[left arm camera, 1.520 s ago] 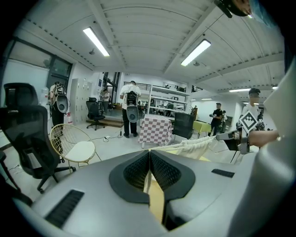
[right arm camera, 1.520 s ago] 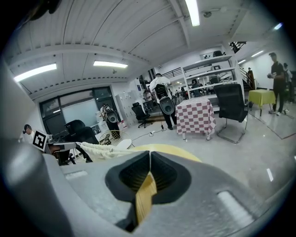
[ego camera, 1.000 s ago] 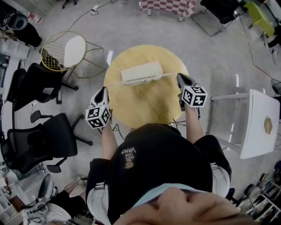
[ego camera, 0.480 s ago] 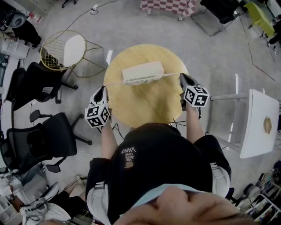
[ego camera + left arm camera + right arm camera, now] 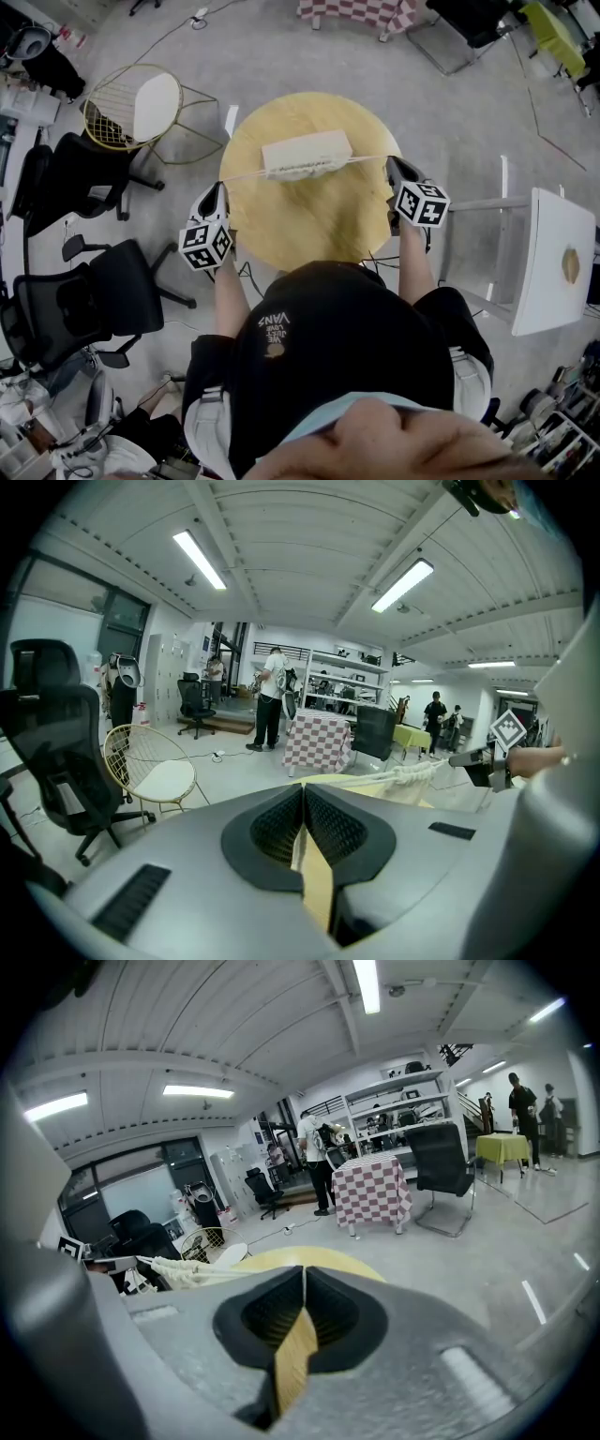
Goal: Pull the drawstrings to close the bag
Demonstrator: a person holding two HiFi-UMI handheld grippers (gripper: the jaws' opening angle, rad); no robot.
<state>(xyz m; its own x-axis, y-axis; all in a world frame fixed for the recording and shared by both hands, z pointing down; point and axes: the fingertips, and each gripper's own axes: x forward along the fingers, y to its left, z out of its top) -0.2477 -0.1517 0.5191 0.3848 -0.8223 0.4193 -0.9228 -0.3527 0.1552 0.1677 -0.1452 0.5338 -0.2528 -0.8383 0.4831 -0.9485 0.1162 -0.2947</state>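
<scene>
A cream cloth bag [image 5: 307,155] lies on the far half of the round wooden table [image 5: 314,220]. Its left drawstring [image 5: 242,175] runs taut to my left gripper [image 5: 221,187], whose jaws are shut on the cord at the table's left rim. The right drawstring [image 5: 369,157] stretches to my right gripper [image 5: 390,163], also shut on its cord at the right rim. In the left gripper view the shut gripper [image 5: 303,787] faces the gathered bag [image 5: 412,776]. In the right gripper view the gripper [image 5: 304,1271] is shut, with the bag [image 5: 178,1272] at the left.
A gold wire chair [image 5: 141,108] with a white seat stands left of the table. Black office chairs [image 5: 84,281] crowd the near left. A white side table [image 5: 553,262] stands on the right, and a checked-cloth table [image 5: 352,11] lies beyond. People stand far off [image 5: 272,696].
The right gripper has drifted a little outward to the right with its cord. The left gripper and the bag stay almost where they were.
</scene>
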